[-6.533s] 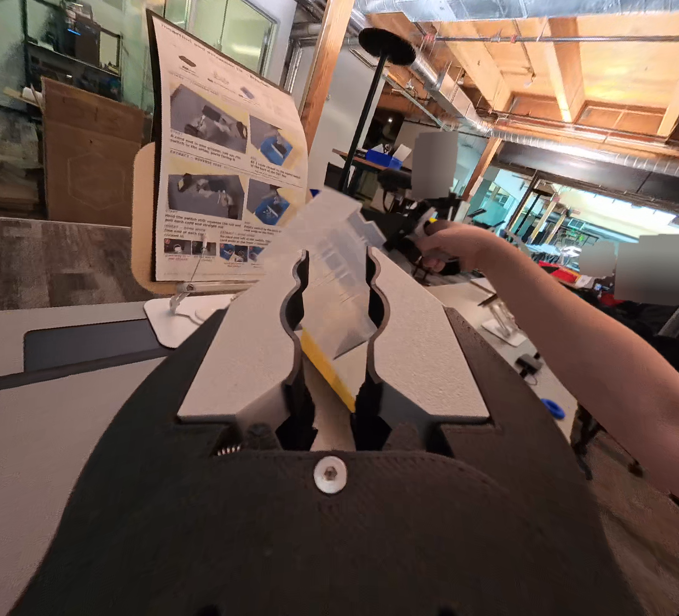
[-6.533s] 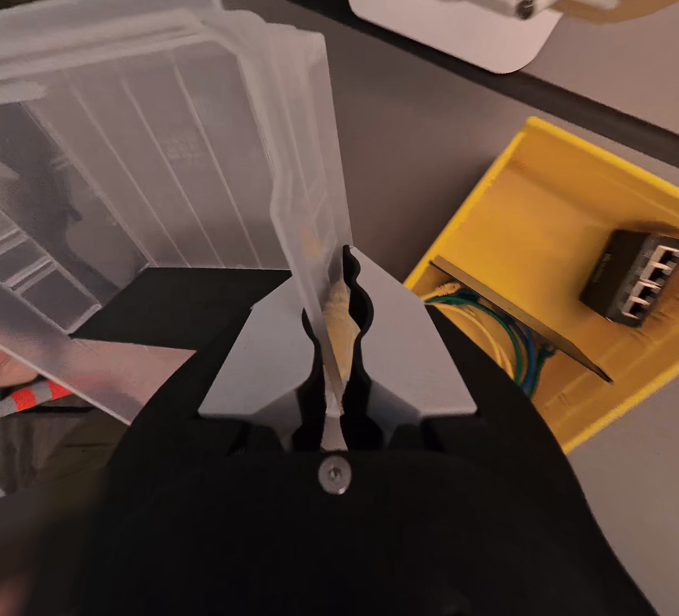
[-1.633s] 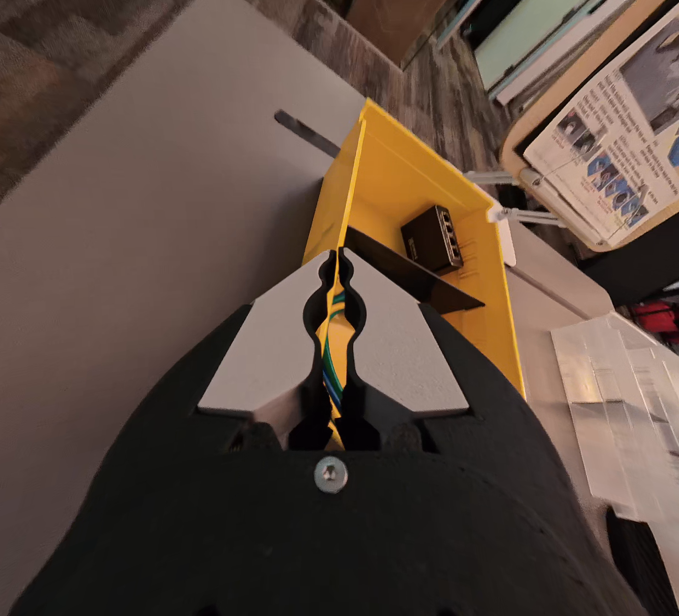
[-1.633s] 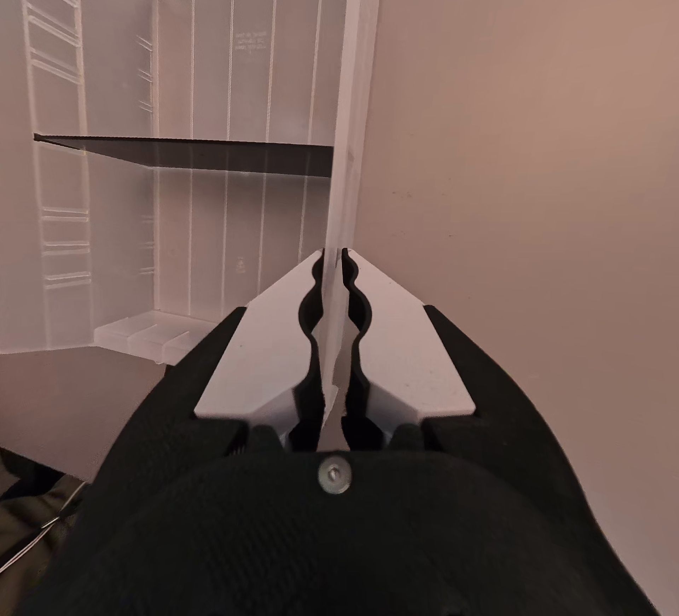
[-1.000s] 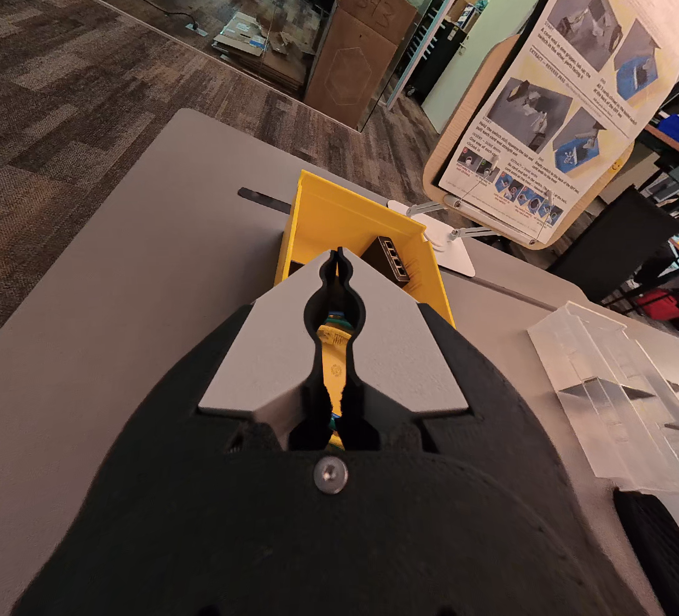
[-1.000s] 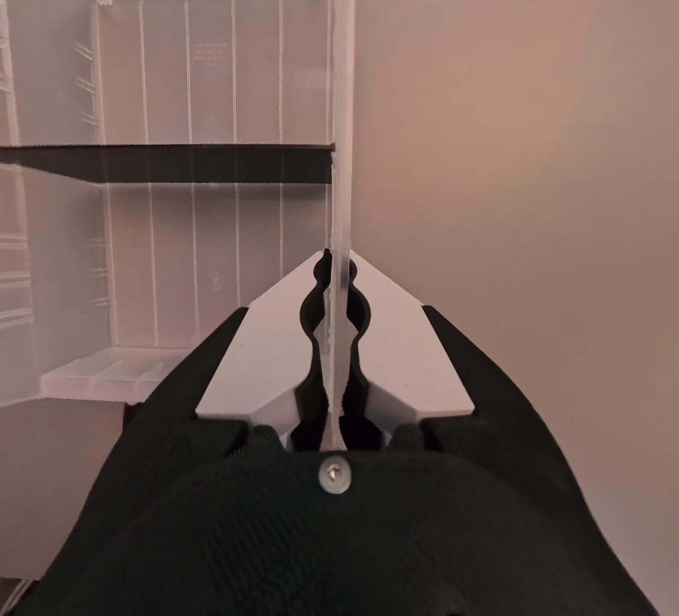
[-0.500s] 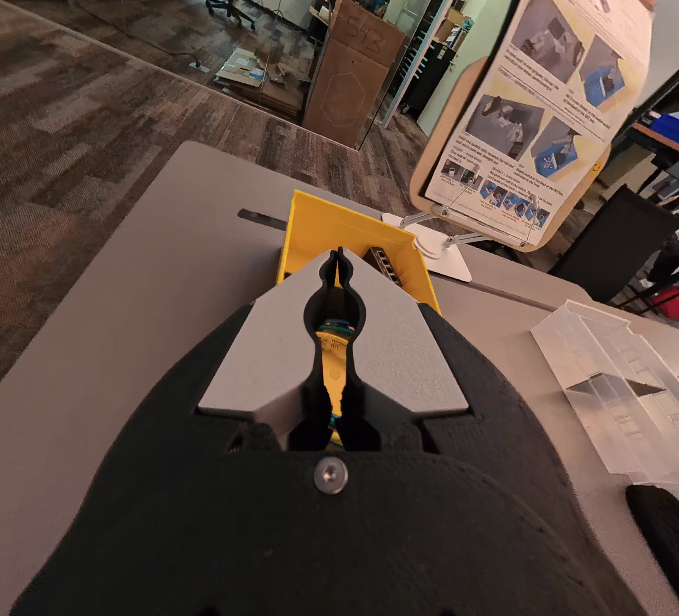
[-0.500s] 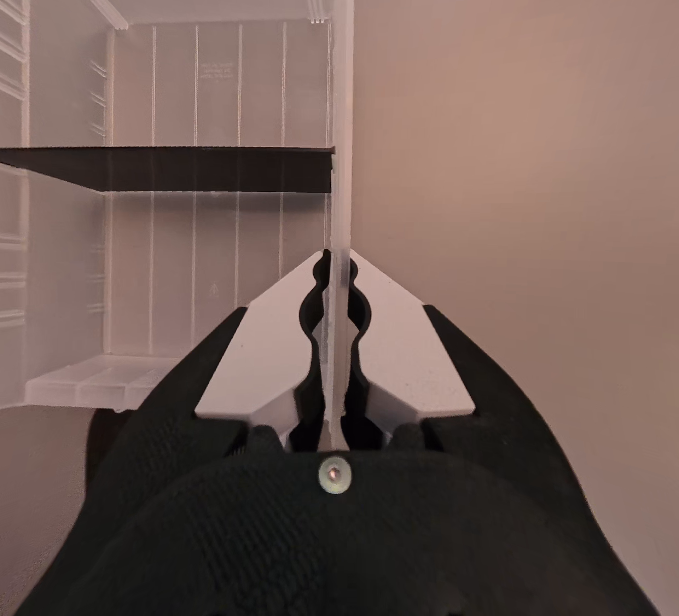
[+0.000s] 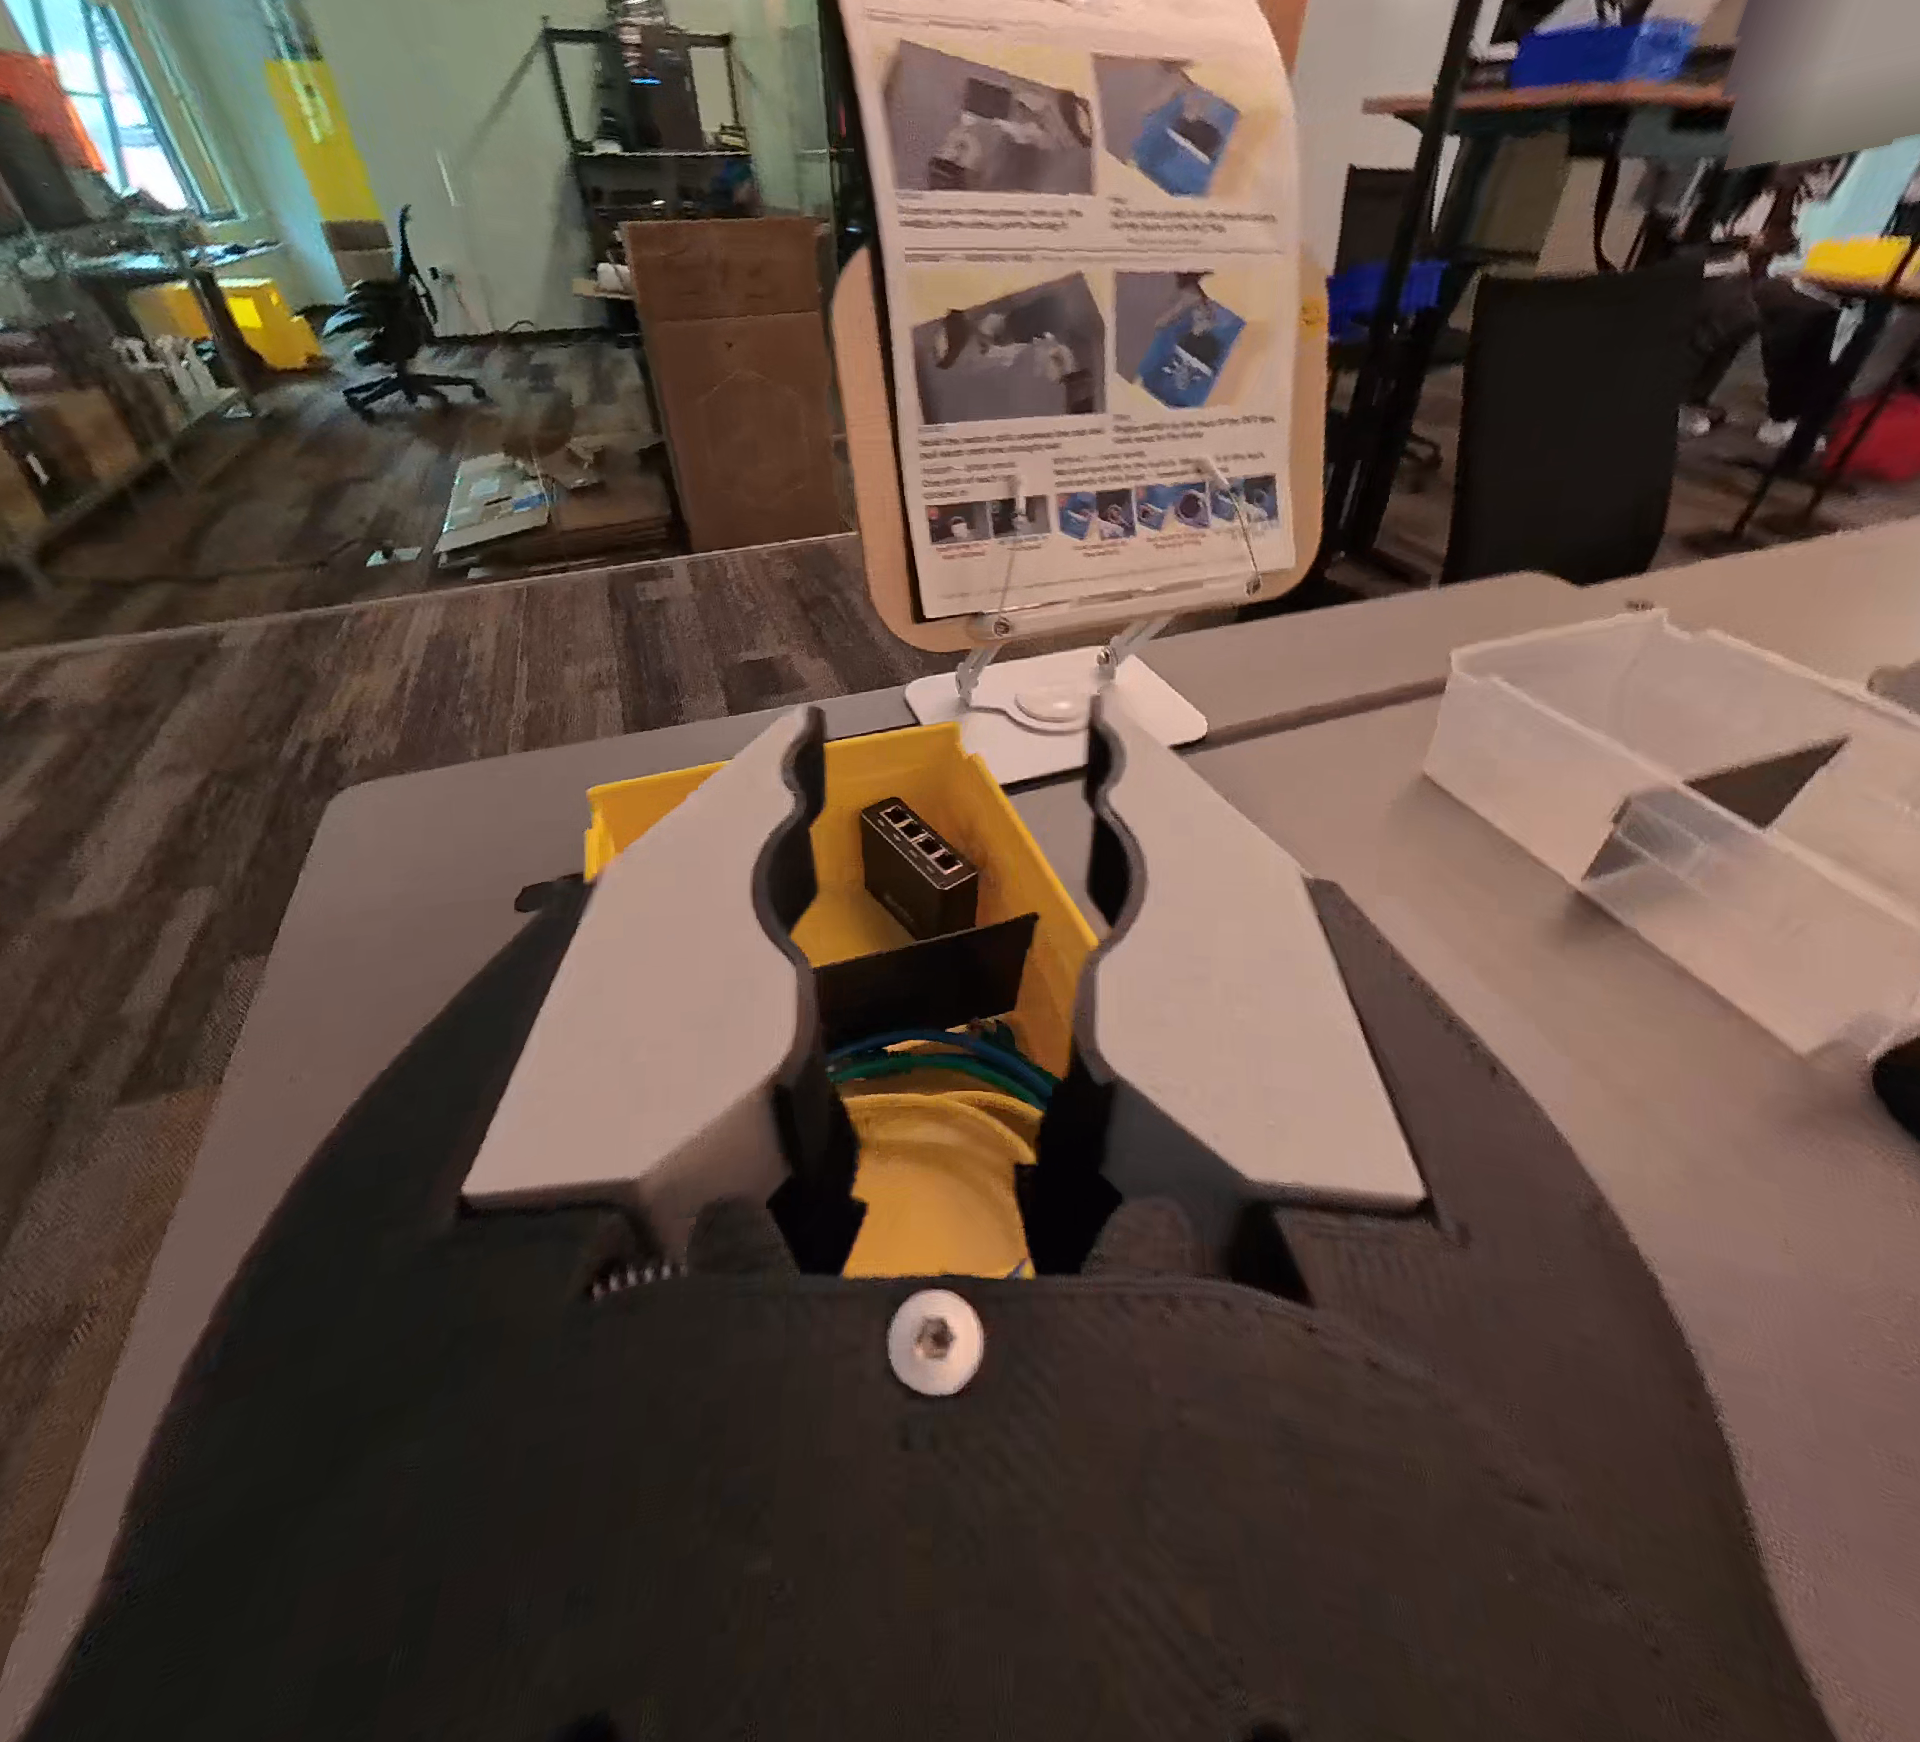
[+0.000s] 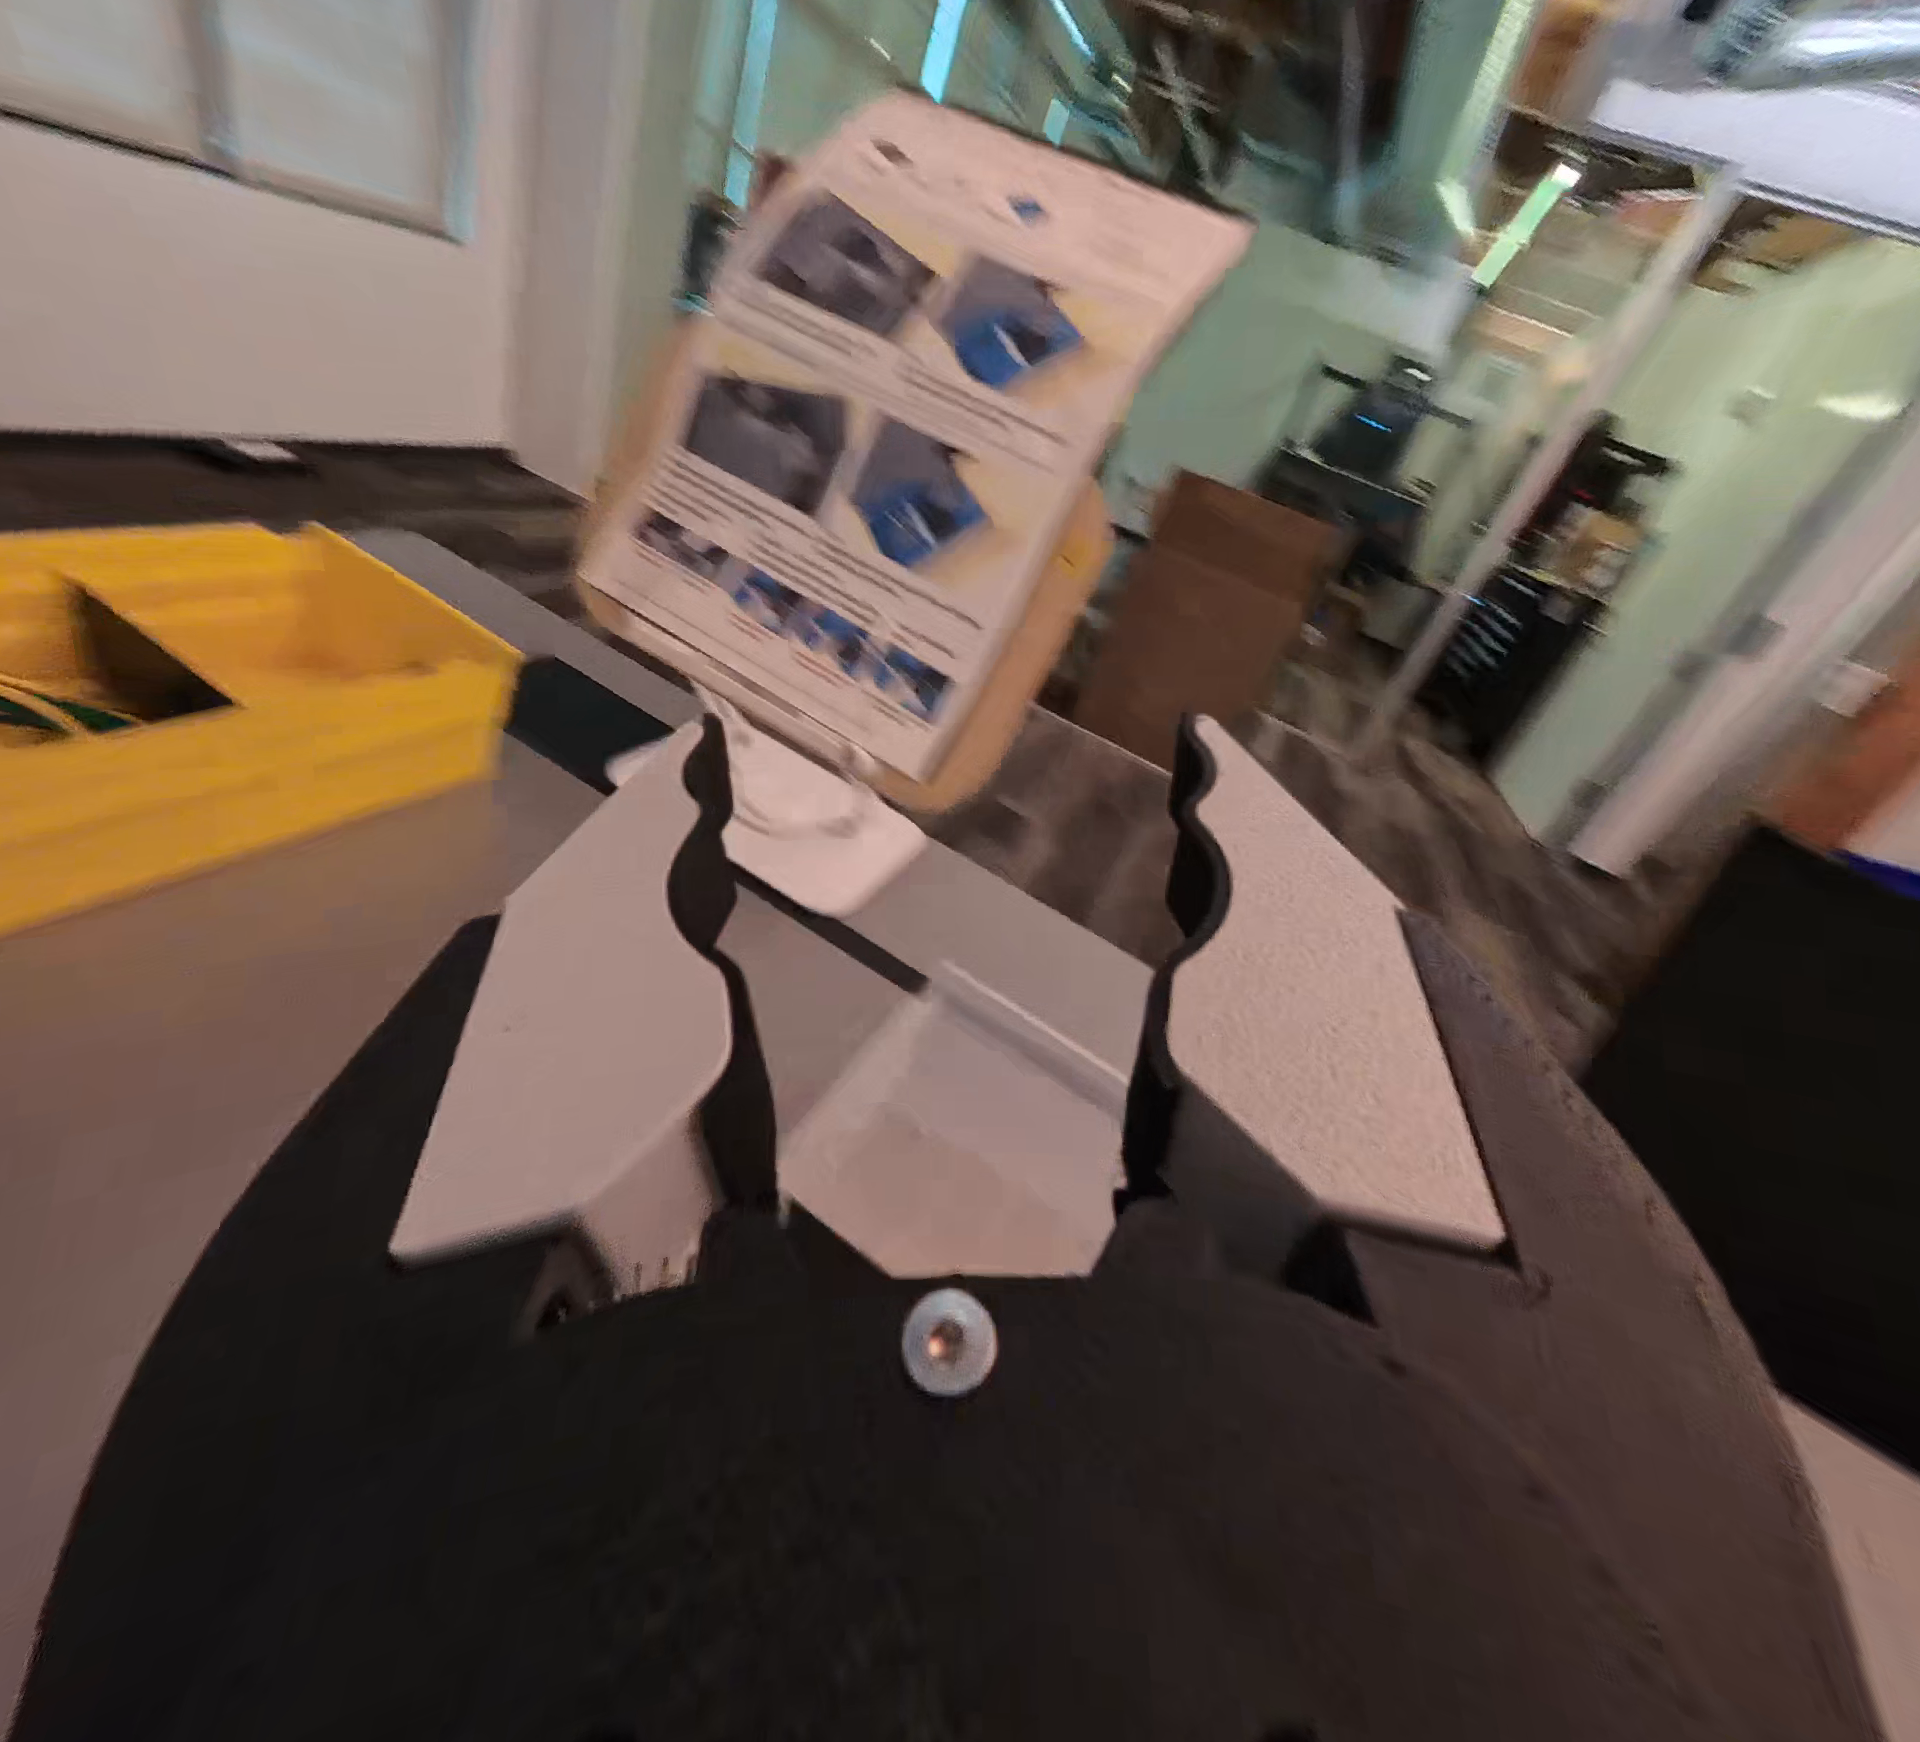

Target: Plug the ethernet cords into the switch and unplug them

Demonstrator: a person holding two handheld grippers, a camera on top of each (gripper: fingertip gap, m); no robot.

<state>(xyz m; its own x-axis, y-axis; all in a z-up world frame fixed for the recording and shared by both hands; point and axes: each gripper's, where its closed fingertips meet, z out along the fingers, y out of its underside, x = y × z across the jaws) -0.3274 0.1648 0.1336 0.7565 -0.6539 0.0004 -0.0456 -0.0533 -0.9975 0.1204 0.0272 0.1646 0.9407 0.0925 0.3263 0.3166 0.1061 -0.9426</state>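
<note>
Both grippers have let go since the earlier frames: left gripper [image 9: 948,757] off the yellow bin [image 9: 914,762], right gripper [image 10: 940,773] off the clear bin [image 9: 1662,819]; jaws of each spread, holding nothing. Switch [image 9: 918,864]: in the yellow bin's far compartment, behind the black divider [image 9: 925,975]. Cords [image 9: 935,1058]: coiled in its near compartment, unplugged. Clear bin: right of the yellow bin, on the table [image 9: 1299,819]. Instruction sheet [image 9: 1070,269]: on a stand behind the yellow bin.

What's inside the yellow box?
The yellow bin holds a small black switch at its far end, then a black divider, then blue, green and yellow ethernet cords nearer the camera. The left gripper's fingers cover the bin's sides, so more may be hidden.
</note>
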